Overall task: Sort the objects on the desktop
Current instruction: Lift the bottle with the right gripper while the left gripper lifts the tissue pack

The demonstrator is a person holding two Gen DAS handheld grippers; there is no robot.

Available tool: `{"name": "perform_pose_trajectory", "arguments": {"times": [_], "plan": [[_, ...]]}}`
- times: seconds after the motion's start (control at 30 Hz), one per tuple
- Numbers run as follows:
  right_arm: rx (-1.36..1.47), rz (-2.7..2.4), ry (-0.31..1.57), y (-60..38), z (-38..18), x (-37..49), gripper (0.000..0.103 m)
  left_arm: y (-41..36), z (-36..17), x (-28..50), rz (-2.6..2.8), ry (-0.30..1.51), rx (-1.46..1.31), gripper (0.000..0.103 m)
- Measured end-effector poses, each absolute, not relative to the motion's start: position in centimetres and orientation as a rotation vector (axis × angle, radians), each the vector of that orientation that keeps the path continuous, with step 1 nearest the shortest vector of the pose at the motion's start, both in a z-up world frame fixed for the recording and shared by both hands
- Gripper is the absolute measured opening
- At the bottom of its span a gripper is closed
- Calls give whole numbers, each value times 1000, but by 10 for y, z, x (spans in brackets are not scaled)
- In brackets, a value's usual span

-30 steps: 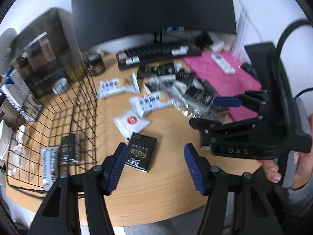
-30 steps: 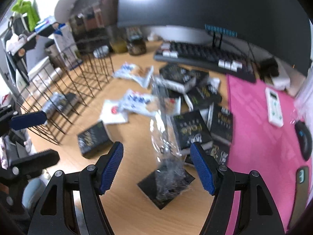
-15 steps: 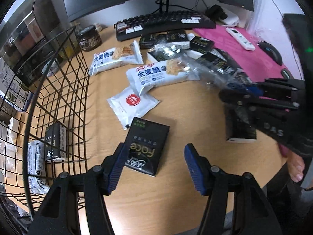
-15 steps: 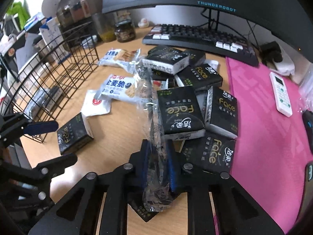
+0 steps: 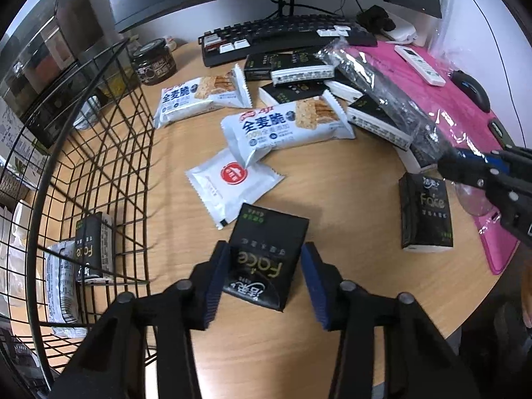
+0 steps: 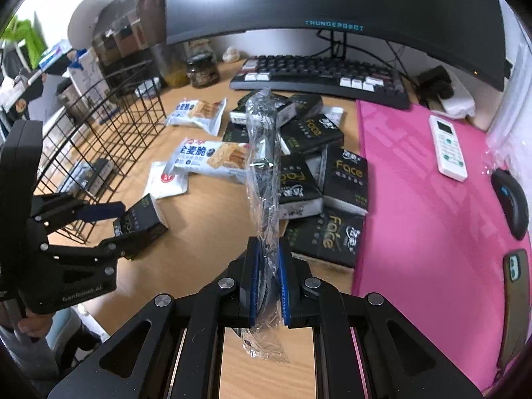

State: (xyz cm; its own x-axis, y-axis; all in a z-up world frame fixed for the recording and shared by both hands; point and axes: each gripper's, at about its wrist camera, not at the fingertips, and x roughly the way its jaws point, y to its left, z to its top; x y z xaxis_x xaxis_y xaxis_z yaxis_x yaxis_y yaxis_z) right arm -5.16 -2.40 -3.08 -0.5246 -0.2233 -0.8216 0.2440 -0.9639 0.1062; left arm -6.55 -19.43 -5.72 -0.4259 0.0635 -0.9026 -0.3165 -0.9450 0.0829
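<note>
Right now the left gripper (image 5: 264, 277) straddles a black Face tissue pack (image 5: 266, 259) lying flat on the wooden desk (image 5: 332, 206), its blue pads either side of the pack's near end and not yet squeezing; the left pad looks close to touching, the right stands apart. The wire basket (image 5: 99, 153) sits at nine o'clock from the pack, already holding a like pack. The right gripper (image 6: 267, 276) is clenched on a crinkled clear plastic wrapper (image 6: 262, 173), which stands up toward twelve o'clock over the heap of packs.

To pinch well, I judge the left tongs should centre on the pack's width, close squarely on its long sides, then lift clear of the white sachet (image 5: 229, 183) at eleven o'clock before swinging over the basket rim.
</note>
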Motion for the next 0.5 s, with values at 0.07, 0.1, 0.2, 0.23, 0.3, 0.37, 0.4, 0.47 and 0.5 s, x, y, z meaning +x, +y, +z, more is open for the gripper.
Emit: {"name": "perform_pose_trajectory", "arguments": {"times": [0.07,0.1,0.2,0.23,0.3,0.37,0.4,0.47,0.5], "plan": [[1363,-2530,32,-23,-32,-50,11,-189,-57,-66,2443,370,-1528,45],[1367,-2528,28,-21,-34,-49,11,-187,-58,-67,2440,379,-1524,45],[1370,-2524,-1,-15,-35,-47,11,-184,-59,-70,2446,377,-1511,55],[1370,-2525,-5,-14,-35,-47,11,-183,-60,-71,2444,371,-1512,60],[1369,-2530,-19,-9,-35,-45,11,-180,-62,-73,2450,395,-1509,61],[1372,-2533,-29,-6,-35,-45,11,-177,-63,-75,2453,410,-1507,61],[1375,-2534,-34,-4,-36,-45,11,-176,-63,-75,2452,413,-1507,61],[1381,-2535,-43,0,-37,-45,11,-175,-64,-77,2450,423,-1508,61],[1384,-2534,-47,1,-38,-44,11,-174,-65,-78,2450,427,-1509,61]]}}
